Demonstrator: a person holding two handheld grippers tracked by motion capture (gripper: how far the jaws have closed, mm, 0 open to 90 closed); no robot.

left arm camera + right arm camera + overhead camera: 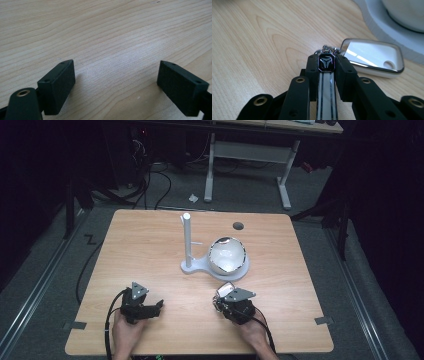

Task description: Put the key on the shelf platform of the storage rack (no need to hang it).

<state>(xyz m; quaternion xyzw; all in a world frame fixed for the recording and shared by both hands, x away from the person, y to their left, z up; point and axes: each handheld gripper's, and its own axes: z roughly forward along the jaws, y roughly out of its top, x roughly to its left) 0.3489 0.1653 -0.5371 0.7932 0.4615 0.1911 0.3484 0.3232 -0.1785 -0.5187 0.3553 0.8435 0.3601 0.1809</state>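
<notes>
We see a key fob clamped between the jaws of the right gripper, low over the wooden table just before the white stand and its bowl. A silver-rimmed white tag hangs from the fob's ring. The left gripper hovers over bare wood, jaws spread wide and empty.

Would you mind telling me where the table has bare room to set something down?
The table is bare left of the white stand, up to its left edge. The strip between the bowl and right gripper holding the key fob is crowded.
</notes>
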